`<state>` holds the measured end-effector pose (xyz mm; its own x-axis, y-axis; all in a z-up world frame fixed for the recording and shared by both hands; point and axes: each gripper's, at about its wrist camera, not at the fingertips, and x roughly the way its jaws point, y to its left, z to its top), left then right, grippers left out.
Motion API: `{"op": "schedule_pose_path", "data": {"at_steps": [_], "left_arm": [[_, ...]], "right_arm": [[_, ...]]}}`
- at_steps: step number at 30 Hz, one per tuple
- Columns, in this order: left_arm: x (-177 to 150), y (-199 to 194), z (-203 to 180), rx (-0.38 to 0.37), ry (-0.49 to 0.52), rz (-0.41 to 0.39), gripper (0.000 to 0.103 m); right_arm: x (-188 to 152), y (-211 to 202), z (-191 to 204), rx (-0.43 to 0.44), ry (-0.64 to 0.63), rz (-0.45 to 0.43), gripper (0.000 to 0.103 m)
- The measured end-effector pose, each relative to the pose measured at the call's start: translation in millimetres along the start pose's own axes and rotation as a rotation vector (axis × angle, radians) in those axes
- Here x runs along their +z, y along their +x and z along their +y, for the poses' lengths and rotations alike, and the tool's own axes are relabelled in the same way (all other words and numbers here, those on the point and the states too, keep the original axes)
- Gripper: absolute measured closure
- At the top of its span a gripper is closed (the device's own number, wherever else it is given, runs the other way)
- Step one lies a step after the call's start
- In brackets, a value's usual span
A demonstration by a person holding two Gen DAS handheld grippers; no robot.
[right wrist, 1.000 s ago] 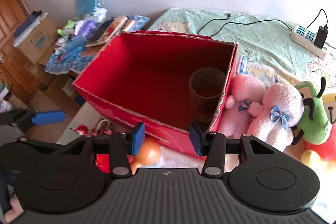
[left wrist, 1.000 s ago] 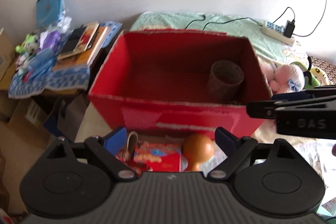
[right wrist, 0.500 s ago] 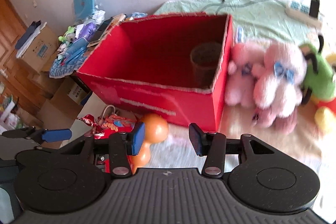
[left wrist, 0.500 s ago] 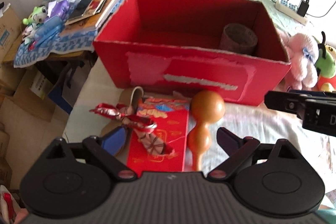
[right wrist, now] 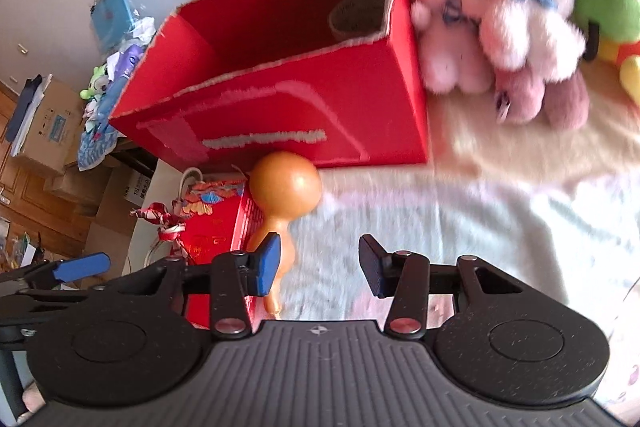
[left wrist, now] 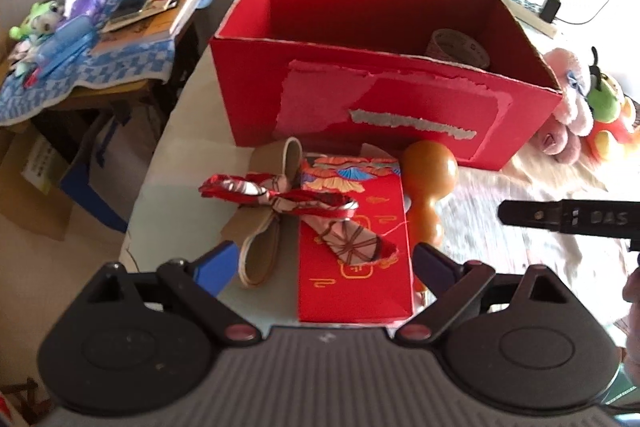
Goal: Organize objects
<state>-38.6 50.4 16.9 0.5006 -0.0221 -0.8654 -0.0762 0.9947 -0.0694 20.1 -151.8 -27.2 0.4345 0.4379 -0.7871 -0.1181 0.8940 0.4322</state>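
Note:
An open red cardboard box (left wrist: 384, 115) (right wrist: 304, 99) stands on the bed with a brown cup (left wrist: 458, 49) (right wrist: 358, 13) in its right corner. In front of it lie a flat red gift box (left wrist: 356, 243) (right wrist: 216, 235), a red patterned ribbon (left wrist: 280, 199), a tan slipper (left wrist: 268, 227) and an orange gourd (left wrist: 430, 187) (right wrist: 284, 195). My left gripper (left wrist: 324, 263) hangs open above the gift box. My right gripper (right wrist: 318, 263) is open, its left finger beside the gourd's neck. Neither holds anything.
Pink plush toys (right wrist: 500, 35) and a green one (right wrist: 604, 3) lie right of the box. A cluttered side table (left wrist: 100, 39) with books stands at the left, cardboard boxes (left wrist: 52, 183) below it. A power strip (left wrist: 528, 11) lies behind. Pale bedding (right wrist: 480, 235) spreads to the right.
Both grippers have pulled back and tilted down from the box. The items in front of it now fill the left view. The right gripper has come down near the gourd.

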Motion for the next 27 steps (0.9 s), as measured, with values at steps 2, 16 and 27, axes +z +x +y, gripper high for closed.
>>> {"op": "schedule_pose_path", "data": {"at_steps": [2, 16, 27], "left_arm": [[2, 1, 2, -0.01, 0.023, -0.005, 0.009], [33, 19, -4, -0.143, 0.171, -0.007, 0.015], [47, 40, -17, -0.105, 0.183, 0.043, 0.011]], "right_arm": [[-3, 3, 3, -0.015, 0.006, -0.007, 0.056], [-4, 15, 15, -0.072, 0.101, -0.11, 0.063], [-6, 15, 20, -0.114, 0.141, -0.145, 0.064]]}}
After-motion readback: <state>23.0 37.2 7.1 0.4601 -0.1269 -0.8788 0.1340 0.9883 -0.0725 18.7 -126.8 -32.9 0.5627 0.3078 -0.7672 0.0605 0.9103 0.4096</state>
